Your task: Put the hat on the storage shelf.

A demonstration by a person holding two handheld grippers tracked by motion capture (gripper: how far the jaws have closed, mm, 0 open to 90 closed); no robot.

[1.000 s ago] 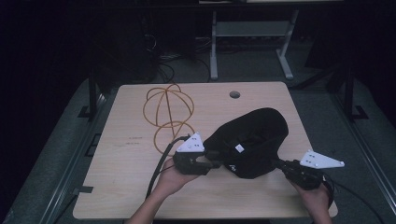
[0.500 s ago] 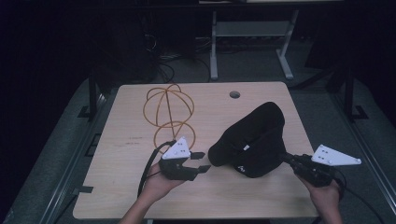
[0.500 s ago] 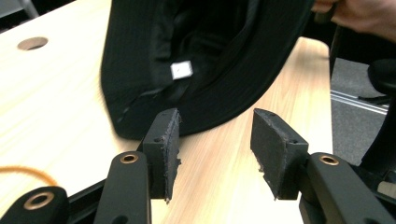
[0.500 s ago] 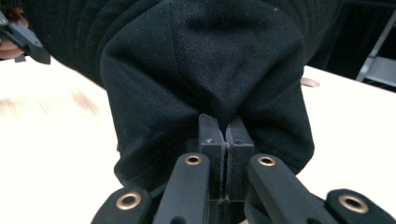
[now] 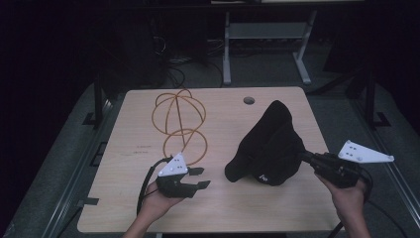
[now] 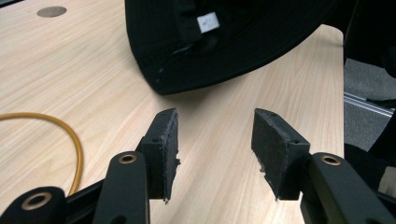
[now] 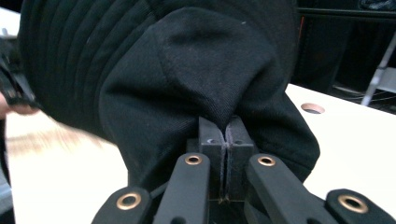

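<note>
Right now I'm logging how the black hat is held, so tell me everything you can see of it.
The black hat looks like soft woven fabric, with rows of stitching around its brim and a small white label inside. It sits on the right half of the wooden table, crumpled and tipped up. The right gripper has its jaws shut on a pinched fold at the hat's edge. The left gripper is open and apart from it, jaws pointing toward it.

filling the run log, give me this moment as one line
left tool: open, off hat | right tool: shut on hat | wire stand: on table, untouched
</note>
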